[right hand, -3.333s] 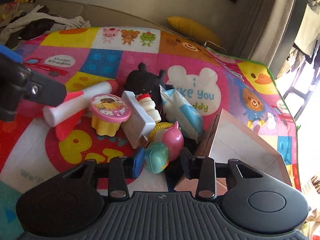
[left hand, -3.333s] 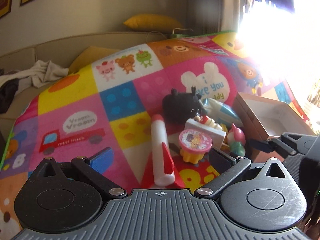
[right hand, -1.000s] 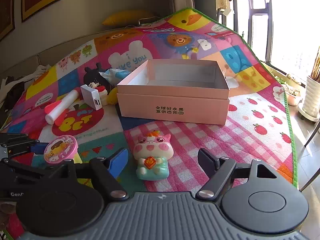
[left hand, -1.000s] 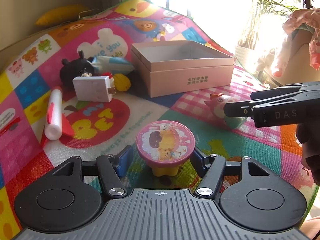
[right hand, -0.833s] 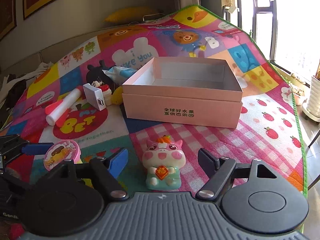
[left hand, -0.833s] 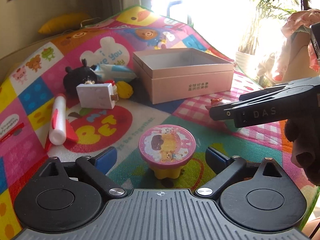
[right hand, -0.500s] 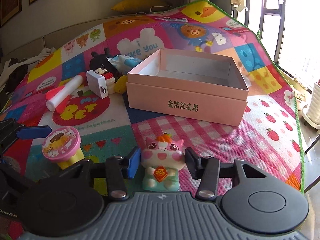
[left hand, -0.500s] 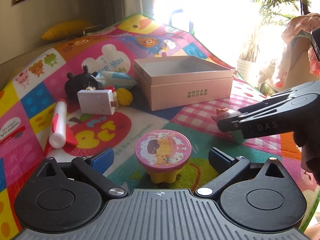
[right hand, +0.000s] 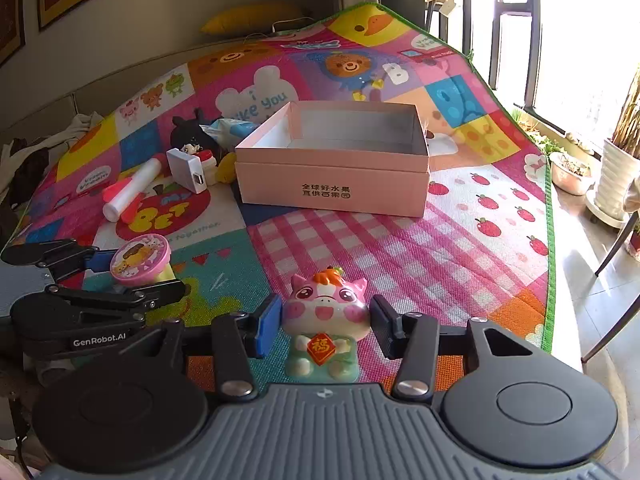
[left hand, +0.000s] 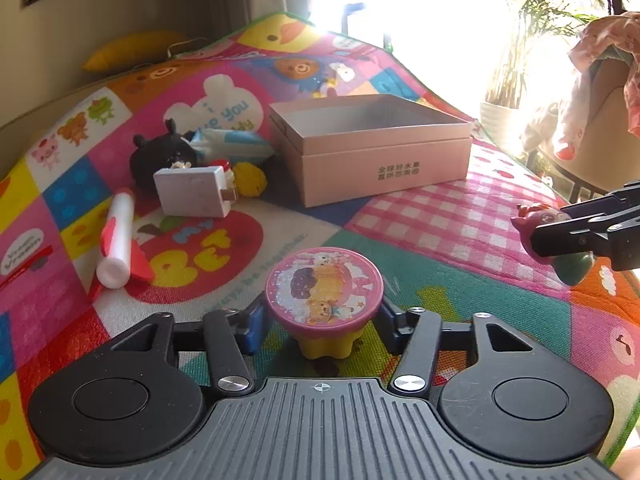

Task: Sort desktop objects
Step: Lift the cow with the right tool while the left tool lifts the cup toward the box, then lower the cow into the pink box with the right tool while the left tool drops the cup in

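Squeeze left gripper [left hand: 320, 330], closing around pink-lidded yellow cup toy [left hand: 323, 302]; right gripper [right hand: 325, 326] clamping pink cow figurine [right hand: 324, 326]; carry ahead into pink cardboard box [right hand: 332, 190].

Bare play mat [right hand: 360, 248] before the pink box [right hand: 332, 188]; toy clutter [right hand: 188, 168] seemingly crowds its left.

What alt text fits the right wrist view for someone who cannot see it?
The right claw grips a pink pig figurine above a colourful play mat. An open pink box sits beyond; at left, the left claw is closing around a pink-topped toy.
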A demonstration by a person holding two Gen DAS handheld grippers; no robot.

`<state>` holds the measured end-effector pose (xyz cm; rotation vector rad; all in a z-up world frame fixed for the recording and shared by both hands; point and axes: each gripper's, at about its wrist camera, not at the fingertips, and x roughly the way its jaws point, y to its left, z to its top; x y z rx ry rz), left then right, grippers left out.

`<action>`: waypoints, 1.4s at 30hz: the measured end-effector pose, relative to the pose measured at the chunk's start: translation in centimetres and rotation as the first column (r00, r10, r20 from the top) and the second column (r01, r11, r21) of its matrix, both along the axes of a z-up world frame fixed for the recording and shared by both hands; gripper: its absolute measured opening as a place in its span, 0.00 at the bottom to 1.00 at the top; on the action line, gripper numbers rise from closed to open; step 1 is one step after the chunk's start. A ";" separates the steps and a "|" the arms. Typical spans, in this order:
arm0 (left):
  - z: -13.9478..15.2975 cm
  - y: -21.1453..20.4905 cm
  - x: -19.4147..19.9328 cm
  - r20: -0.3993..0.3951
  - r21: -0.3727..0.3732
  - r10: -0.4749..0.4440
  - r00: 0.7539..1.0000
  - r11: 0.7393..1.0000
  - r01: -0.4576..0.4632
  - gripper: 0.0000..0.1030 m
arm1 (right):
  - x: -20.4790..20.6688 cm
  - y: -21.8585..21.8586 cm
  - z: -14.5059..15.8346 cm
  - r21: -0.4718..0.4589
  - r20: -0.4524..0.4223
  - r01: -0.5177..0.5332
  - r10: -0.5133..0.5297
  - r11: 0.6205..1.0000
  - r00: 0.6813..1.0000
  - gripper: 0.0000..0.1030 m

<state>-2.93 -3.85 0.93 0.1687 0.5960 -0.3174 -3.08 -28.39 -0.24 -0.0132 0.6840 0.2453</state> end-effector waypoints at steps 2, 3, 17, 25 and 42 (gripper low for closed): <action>0.4 -0.1 -0.3 0.000 0.006 -0.022 1.000 1.000 0.022 0.54 | -0.5 -0.2 0.2 0.006 0.006 -0.004 0.004 1.000 1.000 0.46; 0.6 -0.2 -0.5 0.003 0.012 -0.032 0.999 0.999 0.032 0.47 | -0.7 -0.2 0.4 0.009 0.008 -0.007 0.007 1.000 1.000 0.46; 11.2 -6.0 9.4 0.363 0.024 -0.111 0.925 0.994 0.110 0.52 | 8.3 -2.8 12.3 0.110 0.241 0.016 -0.042 0.994 0.970 0.46; 7.5 -2.8 13.8 0.197 -0.101 -0.058 0.979 0.992 0.079 0.94 | 20.2 -3.2 10.2 0.066 0.194 0.104 -0.114 0.992 0.974 0.59; 3.6 0.8 10.9 0.105 -0.120 -0.057 0.993 0.990 0.070 1.00 | 25.2 -0.5 2.6 -0.027 0.087 0.178 -0.175 0.984 0.981 0.53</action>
